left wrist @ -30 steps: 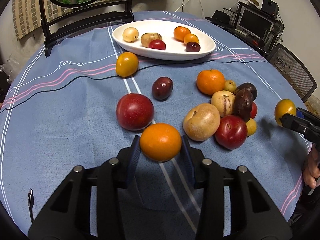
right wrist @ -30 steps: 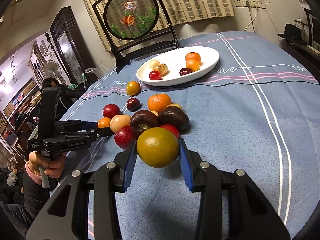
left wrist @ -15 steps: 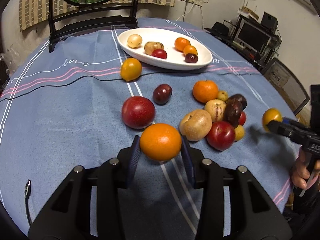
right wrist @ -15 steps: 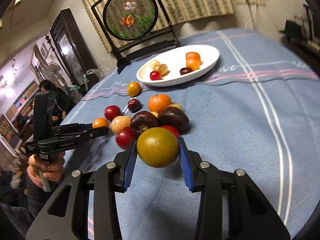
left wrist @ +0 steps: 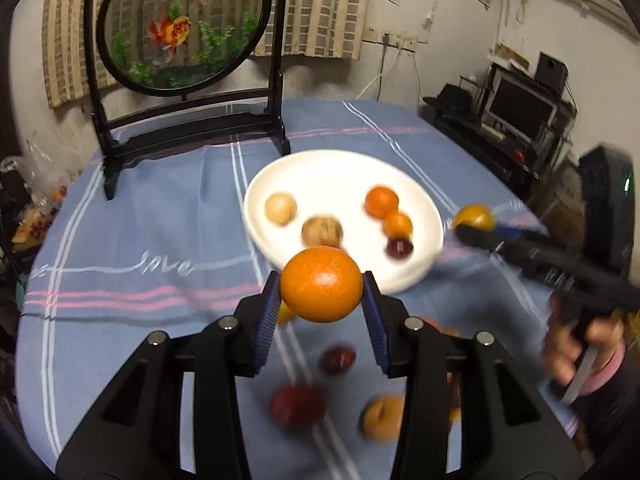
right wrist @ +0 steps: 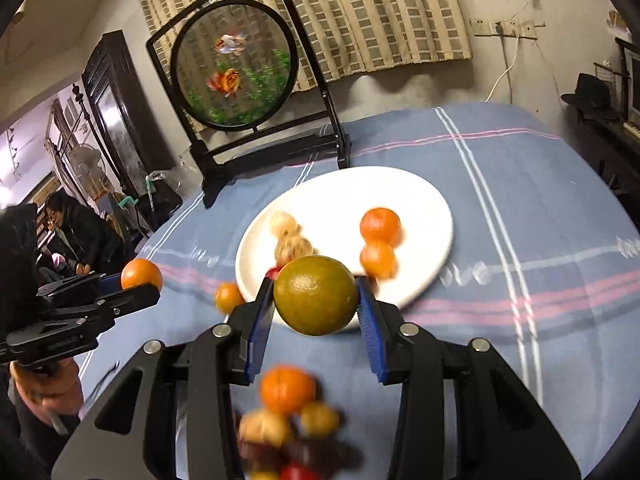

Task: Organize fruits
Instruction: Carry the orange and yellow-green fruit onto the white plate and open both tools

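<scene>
My left gripper (left wrist: 320, 290) is shut on an orange (left wrist: 321, 284) and holds it in the air just short of the white plate (left wrist: 332, 176). My right gripper (right wrist: 316, 296) is shut on a green-yellow citrus (right wrist: 316, 294) and holds it above the plate's near rim (right wrist: 424, 284). The plate holds several small fruits, among them two oranges (right wrist: 379, 227). The left gripper with its orange also shows in the right wrist view (right wrist: 141, 274). The right gripper's citrus shows in the left wrist view (left wrist: 474, 218).
Loose fruits lie blurred on the blue tablecloth below both grippers: a red apple (left wrist: 298, 404), a dark plum (left wrist: 338, 360), an orange (right wrist: 286, 390). A round goldfish screen on a black stand (left wrist: 180, 28) stands behind the plate. A person sits at the far left (right wrist: 76, 228).
Both grippers have risen and moved forward with their fruits, from over the loose pile to the plate. The plate now looks much nearer and the pile lies below.
</scene>
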Tool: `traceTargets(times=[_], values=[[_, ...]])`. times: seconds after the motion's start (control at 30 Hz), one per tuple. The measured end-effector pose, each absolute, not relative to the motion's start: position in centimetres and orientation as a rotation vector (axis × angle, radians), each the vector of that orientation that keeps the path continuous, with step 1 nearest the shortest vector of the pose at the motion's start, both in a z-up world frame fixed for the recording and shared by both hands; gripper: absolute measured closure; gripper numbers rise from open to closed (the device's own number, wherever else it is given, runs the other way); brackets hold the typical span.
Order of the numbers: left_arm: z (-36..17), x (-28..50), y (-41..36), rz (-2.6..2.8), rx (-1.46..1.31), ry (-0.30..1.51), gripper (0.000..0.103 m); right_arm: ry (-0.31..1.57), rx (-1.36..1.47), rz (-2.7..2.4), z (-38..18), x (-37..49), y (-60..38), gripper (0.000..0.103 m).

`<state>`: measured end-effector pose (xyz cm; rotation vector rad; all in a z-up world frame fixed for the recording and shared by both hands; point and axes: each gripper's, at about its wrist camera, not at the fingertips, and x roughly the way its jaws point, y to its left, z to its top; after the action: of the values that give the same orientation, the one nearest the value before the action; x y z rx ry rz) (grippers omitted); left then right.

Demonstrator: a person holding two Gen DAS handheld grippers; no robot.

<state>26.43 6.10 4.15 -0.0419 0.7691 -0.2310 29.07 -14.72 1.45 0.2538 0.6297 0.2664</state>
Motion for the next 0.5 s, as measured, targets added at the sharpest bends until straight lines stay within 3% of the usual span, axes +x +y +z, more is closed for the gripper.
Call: traceTargets(times=[0.27, 0.5], values=[[0.5, 35.6, 5.4, -0.161, -0.055, 0.891, 0.062, 0.762, 0.181, 0.286, -1.3, 34.2, -12.5, 0.061], [-2.1, 38.6, 5.4, -0.133, -0.067, 0.943, 0.062, 0.790, 0.148, 0.288, -2.1, 34.7, -12.5, 0.062]])
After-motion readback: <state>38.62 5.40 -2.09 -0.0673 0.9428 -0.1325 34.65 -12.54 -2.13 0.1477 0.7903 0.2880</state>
